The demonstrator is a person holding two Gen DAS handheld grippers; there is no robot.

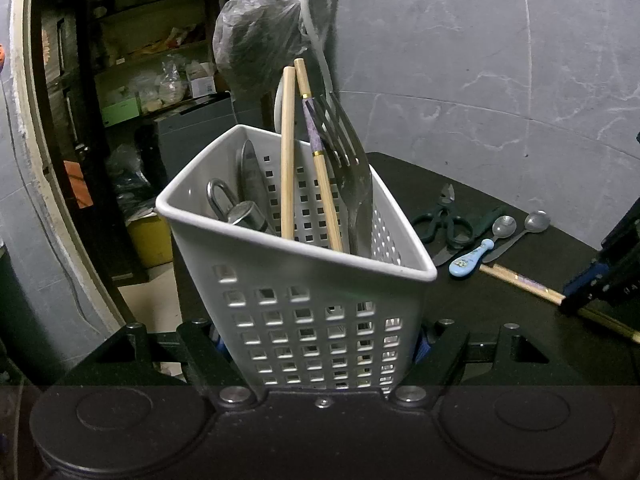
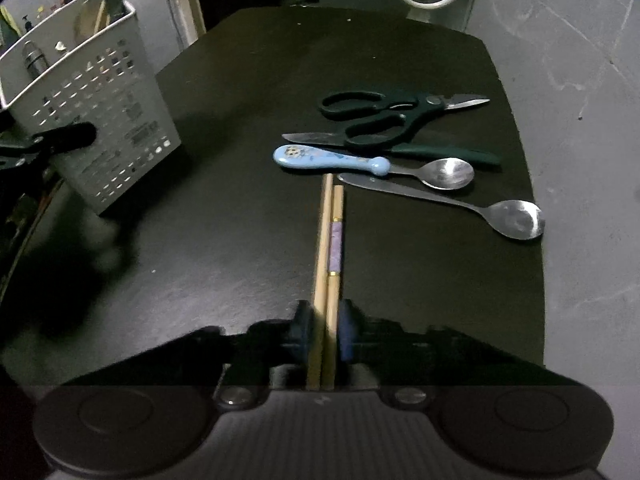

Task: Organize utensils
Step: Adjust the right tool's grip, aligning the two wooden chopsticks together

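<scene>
left wrist view: the left tongs [image 1: 320, 344] pinch the lower part of a white perforated utensil caddy [image 1: 304, 300], one finger on each side of it, holding it tilted over the near edge of the black table [image 1: 500, 312]. inside the caddy stand a pair of wooden chopsticks [image 1: 288, 152], one with a purple band, a large metal fork [image 1: 352, 168] with tines up, a knife blade [image 1: 252, 176] and a metal tool with a loop handle [image 1: 240, 210]. further right on the table lie green-handled scissors [image 1: 444, 220], a blue-handled spoon [image 1: 476, 254] and a metal spoon [image 1: 528, 226]. the right tongs show at the right edge, over another pair of chopsticks.

right wrist view: the right tongs [image 2: 326, 336] are pressed onto a pair of chopsticks [image 2: 330, 248] lying on the table [image 2: 240, 160], the blue pads touching both outer sides near one end. the sticks point away toward the blue-handled spoon [image 2: 332, 159]. beside it lie the metal spoon [image 2: 516, 218], a green-handled knife [image 2: 400, 146] and, partly on top of the knife, the green-handled scissors [image 2: 384, 114]. the utensil caddy [image 2: 108, 120] leans at the left, well apart from the loose utensils, with a finger of the left tongs across its side.
</scene>
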